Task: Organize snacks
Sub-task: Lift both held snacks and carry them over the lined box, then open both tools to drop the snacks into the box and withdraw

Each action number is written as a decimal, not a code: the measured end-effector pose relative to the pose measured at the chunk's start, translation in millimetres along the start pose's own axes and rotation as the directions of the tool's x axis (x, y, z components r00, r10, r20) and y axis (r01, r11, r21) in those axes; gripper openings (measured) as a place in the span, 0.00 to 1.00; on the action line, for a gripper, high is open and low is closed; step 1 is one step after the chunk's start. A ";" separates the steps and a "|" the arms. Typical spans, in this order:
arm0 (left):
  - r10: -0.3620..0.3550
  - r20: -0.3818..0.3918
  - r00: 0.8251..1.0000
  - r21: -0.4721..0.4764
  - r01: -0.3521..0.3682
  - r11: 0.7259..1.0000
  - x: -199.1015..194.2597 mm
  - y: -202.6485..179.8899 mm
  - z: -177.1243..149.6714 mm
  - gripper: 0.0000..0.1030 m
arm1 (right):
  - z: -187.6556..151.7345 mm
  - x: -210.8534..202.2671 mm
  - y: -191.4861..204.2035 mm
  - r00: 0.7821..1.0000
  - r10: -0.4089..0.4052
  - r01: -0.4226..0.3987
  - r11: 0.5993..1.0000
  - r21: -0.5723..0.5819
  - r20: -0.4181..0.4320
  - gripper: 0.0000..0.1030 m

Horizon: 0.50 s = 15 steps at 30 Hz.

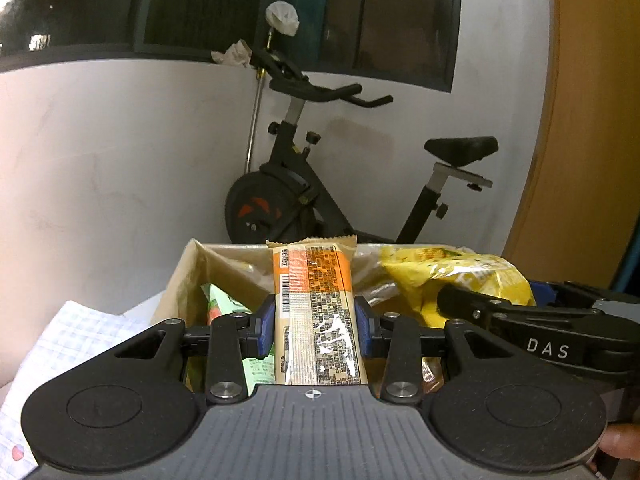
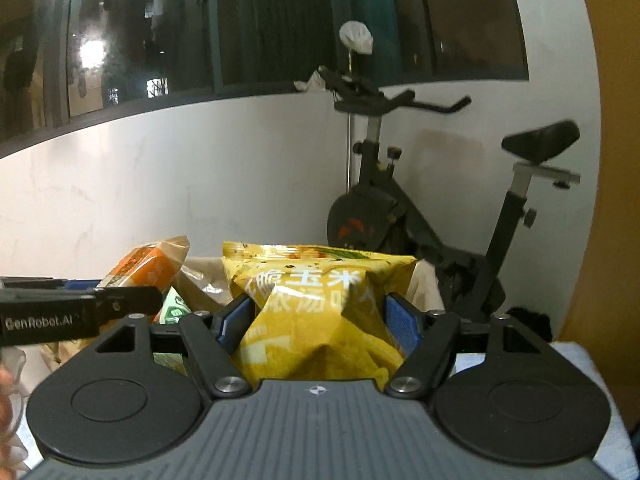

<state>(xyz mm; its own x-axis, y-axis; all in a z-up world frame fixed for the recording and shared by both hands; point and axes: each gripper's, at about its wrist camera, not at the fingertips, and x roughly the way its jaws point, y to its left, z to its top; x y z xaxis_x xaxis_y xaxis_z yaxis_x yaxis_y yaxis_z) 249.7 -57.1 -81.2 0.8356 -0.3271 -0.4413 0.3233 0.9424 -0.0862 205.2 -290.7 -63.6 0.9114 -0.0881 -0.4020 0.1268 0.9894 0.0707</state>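
- Our left gripper [image 1: 315,322] is clamped on a long orange-and-cream snack pack [image 1: 316,312], its 2 blue pads [image 1: 264,326] pressing the pack's long edges from either side.
- The pack lies lengthwise between the fingers, printed back facing up, its crimped far end reaching past the fingertips and over the cardboard box [image 1: 192,276].
- Our right gripper [image 2: 320,320] is closed around a puffy yellow snack bag [image 2: 320,312], set wider than the left one; the blue pads [image 2: 402,326] dent the bag's sides, and it bulges and creases between them.
- In the left wrist view we see the right gripper coming in from the right edge, just beside ours, with the yellow bag ahead of it over the box's right half.
- In the right wrist view we see the left gripper entering from the left edge, the orange pack sticking out beyond it.
- Both held snacks hang above the open box, apart from each other.
- Inside the box we make out a green packet [image 1: 222,304] against the left wall, below the orange pack.
- The box sits on a light checked cloth [image 1: 76,336].
- Beyond the box stands a black exercise bike [image 1: 320,184] against a white wall [image 1: 120,180], under a dark window [image 1: 240,4].
- Part of a hand [image 1: 620,440] shows at the lower right edge of the left view.
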 end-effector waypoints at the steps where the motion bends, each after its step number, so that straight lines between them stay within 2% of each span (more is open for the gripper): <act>1: -0.001 -0.005 1.000 0.001 0.001 1.000 3.3 0.4 0.6 0.40 | -1.2 3.0 -1.1 1.000 0.005 -0.005 1.000 0.001 -0.008 0.71; 3: 0.006 0.001 1.000 0.009 -0.006 1.000 5.7 0.5 0.1 0.40 | -3.0 8.1 -0.3 1.000 0.011 -0.011 1.000 -0.013 -0.023 0.71; 4: 0.009 0.005 1.000 0.017 -0.009 1.000 6.2 0.1 0.6 0.44 | -3.8 10.3 0.3 1.000 0.010 -0.010 1.000 -0.022 -0.029 0.71; 5: 0.006 0.011 1.000 0.022 -0.007 1.000 6.2 0.1 1.0 0.55 | -4.4 11.9 0.9 0.999 0.007 -0.008 0.999 -0.031 -0.033 0.72; 7: 0.000 0.029 1.000 0.013 -0.001 1.000 3.8 1.2 2.8 0.70 | -4.1 14.7 1.7 0.999 0.004 -0.005 0.999 -0.035 -0.040 0.73; 8: -0.003 0.038 0.999 0.007 0.003 1.000 2.3 2.0 3.2 0.73 | -4.3 15.5 2.0 0.999 0.005 -0.007 1.000 -0.030 -0.046 0.74; 12: 0.002 0.050 0.999 0.009 -0.003 1.000 -3.4 3.9 5.5 0.74 | -2.4 16.2 -1.6 0.998 0.010 -0.010 1.000 -0.005 -0.057 0.82; 15: 0.012 0.050 0.999 0.006 -0.013 1.000 -7.7 6.1 5.6 0.74 | -1.2 14.2 -5.7 0.998 0.010 -0.009 1.000 0.020 -0.059 0.83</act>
<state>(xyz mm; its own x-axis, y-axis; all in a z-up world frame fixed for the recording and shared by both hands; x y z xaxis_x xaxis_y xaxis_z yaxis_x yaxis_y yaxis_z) 247.7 -49.2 -73.3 0.8607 -0.3185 -0.3973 0.3151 0.9460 -0.0757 217.0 -297.5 -70.8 0.8879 -0.0708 -0.4545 0.1262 0.9877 0.0927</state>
